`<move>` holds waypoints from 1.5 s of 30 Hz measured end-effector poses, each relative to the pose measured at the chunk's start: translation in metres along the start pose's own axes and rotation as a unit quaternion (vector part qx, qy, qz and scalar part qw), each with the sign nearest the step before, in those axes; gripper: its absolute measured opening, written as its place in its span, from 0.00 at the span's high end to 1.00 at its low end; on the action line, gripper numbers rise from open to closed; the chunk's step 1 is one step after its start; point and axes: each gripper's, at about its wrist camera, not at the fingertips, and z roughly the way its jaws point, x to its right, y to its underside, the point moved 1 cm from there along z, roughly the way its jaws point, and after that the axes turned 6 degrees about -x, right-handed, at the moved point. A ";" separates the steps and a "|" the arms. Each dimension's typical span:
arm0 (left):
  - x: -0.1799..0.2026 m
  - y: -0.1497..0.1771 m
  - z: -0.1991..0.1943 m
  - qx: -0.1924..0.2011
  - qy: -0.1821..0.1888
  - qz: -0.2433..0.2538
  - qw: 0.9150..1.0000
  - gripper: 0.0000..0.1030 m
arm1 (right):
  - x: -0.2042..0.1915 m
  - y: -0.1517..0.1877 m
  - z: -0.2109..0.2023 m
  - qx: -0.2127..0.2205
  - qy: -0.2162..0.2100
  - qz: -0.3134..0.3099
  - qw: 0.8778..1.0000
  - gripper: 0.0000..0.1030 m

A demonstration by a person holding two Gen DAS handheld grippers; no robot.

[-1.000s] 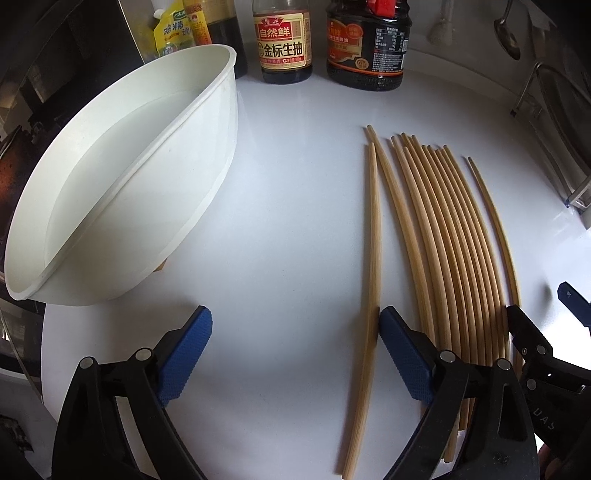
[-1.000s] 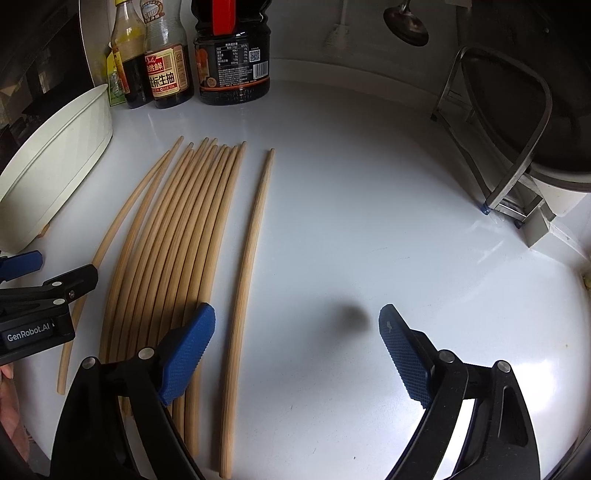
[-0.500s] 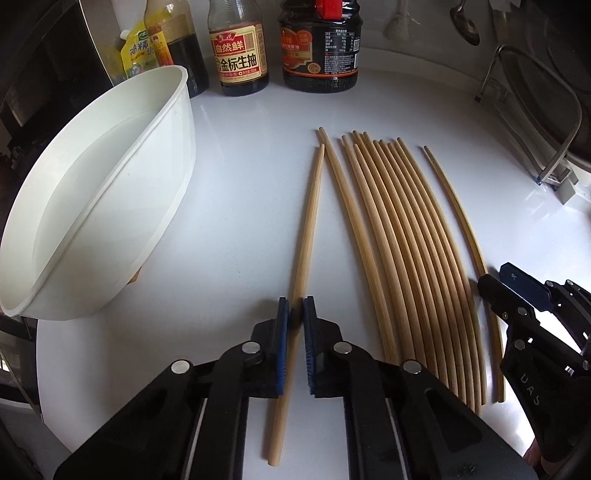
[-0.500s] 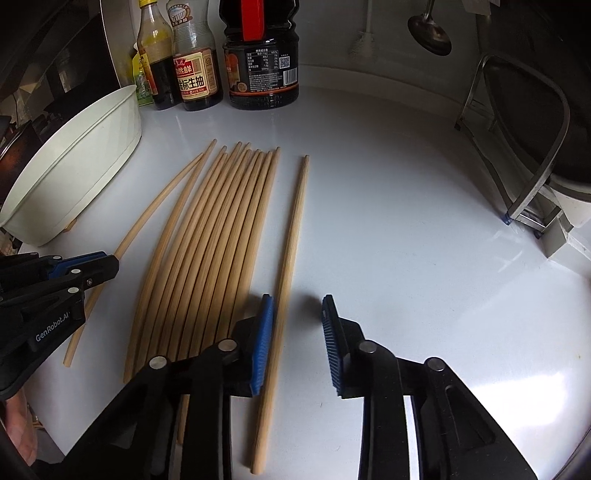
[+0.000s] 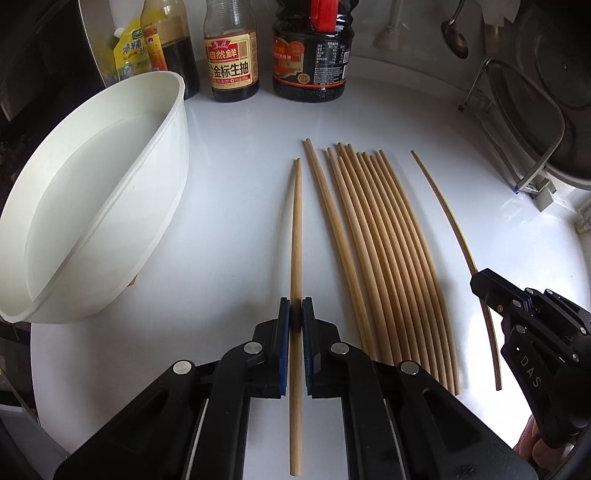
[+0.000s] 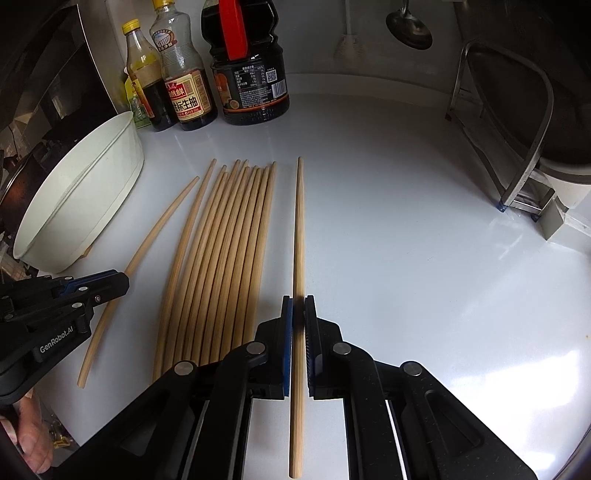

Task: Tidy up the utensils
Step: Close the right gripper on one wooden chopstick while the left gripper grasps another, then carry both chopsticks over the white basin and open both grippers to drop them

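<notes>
Several long wooden chopsticks [image 5: 384,258] lie side by side on the white counter [image 5: 236,206]; the row also shows in the right wrist view [image 6: 221,258]. My left gripper [image 5: 295,317] is shut on the leftmost chopstick [image 5: 296,229], apart from the row. My right gripper [image 6: 298,314] is shut on the rightmost chopstick [image 6: 298,229], also apart from the row. Each gripper shows in the other's view: the right one [image 5: 480,284], the left one [image 6: 122,282].
A large white bowl [image 5: 110,184] stands at the left, tilted. Sauce bottles [image 5: 231,51] line the back wall. A metal rack [image 6: 517,140] with a dark pot stands at the right. A ladle [image 6: 408,27] hangs on the wall.
Both grippers were open a second ago. The left closed on the leftmost chopstick, the right on the rightmost. Both chopsticks now sit centred between the pads.
</notes>
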 end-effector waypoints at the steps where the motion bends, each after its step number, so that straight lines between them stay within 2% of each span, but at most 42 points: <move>1: -0.001 -0.002 -0.004 0.003 0.003 0.001 1.000 0.93 | -0.001 -0.002 -0.004 0.002 0.001 0.002 1.000 0.94; 13: -0.016 -0.032 -0.072 0.054 0.048 0.028 0.997 0.93 | -0.031 -0.036 -0.058 0.042 0.004 0.017 0.999 0.94; 31: -0.041 -0.052 -0.124 0.099 0.073 0.037 0.992 0.93 | -0.058 -0.050 -0.084 0.062 0.004 0.016 0.998 0.94; 38: -0.076 -0.062 -0.154 0.136 0.067 0.013 0.988 0.93 | -0.085 -0.070 -0.094 0.075 -0.008 -0.011 0.997 0.94; 45: -0.140 -0.072 -0.168 0.159 0.036 -0.025 0.986 0.93 | -0.144 -0.105 -0.085 0.075 -0.040 -0.056 0.995 0.94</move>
